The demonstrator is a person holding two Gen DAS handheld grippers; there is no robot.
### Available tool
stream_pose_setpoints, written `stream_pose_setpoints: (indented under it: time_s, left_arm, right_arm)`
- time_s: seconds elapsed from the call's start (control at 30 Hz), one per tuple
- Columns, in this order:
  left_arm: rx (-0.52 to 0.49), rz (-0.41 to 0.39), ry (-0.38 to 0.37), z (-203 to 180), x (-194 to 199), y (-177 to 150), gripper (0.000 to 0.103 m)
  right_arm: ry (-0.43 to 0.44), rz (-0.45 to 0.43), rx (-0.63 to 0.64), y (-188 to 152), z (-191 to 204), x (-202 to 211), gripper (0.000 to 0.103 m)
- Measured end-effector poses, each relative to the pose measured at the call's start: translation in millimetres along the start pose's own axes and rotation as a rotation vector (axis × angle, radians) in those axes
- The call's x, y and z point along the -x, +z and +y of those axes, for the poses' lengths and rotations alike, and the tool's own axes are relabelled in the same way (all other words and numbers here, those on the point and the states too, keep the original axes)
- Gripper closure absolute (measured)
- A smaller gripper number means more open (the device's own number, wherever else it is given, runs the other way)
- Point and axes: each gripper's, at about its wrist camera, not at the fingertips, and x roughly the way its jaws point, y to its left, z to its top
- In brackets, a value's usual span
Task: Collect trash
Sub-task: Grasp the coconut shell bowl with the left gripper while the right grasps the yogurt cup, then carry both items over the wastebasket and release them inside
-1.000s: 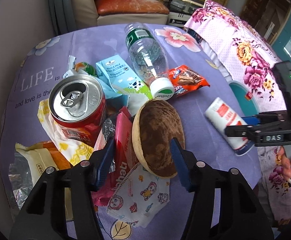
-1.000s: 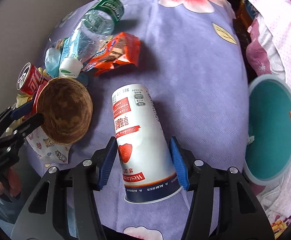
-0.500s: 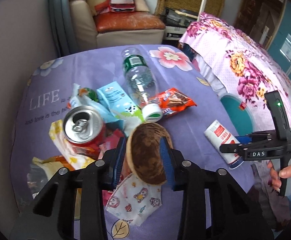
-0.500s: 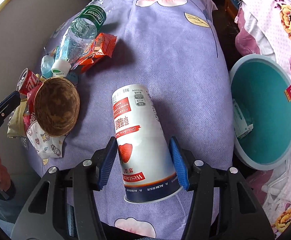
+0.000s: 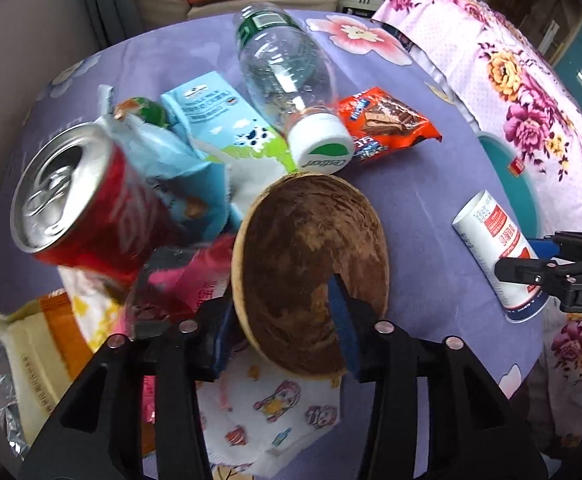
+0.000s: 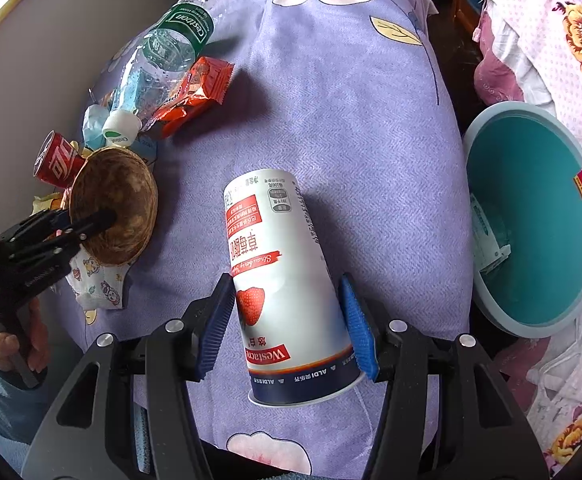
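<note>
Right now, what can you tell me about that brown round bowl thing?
The brown round shell-like bowl has a rough, mottled dark inside and a pale tan rim. It stands tilted on its edge among the litter. The left tool straddles its rim, one blue pad inside, one behind. It leans over a white cartoon-printed face mask on the purple tablecloth.

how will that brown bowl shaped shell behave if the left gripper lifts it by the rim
The brown shell looks rigid and thick-walled, so it probably won't flex between the fingers of the left gripper. One finger sits inside, one outside, so it may pivot on that narrow rim hold. Its rounded underside would likely rock if set down on the purple tablecloth.
</note>
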Motion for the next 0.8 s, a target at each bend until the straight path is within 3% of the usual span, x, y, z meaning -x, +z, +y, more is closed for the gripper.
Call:
stream_pose_setpoints:
  time_s: [0.07,0.13,0.2,0.4,0.63,0.8]
  left_arm:
    - [-0.009,-0.011,0.01,-4.1,-2.1,2.6,0.057]
    - [-0.016,-0.041,0.055,-7.5,1.2,3.6,0.086]
    - [-0.005,-0.056,0.031,-8.0,7.1,4.5,0.094]
    - [-0.027,-0.111,0.061,-17.4,28.5,4.5,0.095]
    - [-0.037,-0.162,0.023,-36.1,53.4,17.7,0.095]
    - [-0.09,-0.183,-0.022,-78.0,51.6,41.7,0.095]
  right_arm:
    - [-0.002,0.005,0.003,1.6,-0.1,-0.5,0.051]
    - [-0.008,0.008,0.01,4.5,1.5,-1.2,0.051]
    - [-0.015,0.008,0.019,6.8,3.3,-2.5,0.051]
    - [-0.028,0.01,0.043,7.2,7.4,-10.6,0.052]
    - [0.031,-0.108,-0.001,5.8,-8.7,21.9,0.054]
    - [0.01,-0.227,-0.107,6.3,-54.0,66.1,0.054]
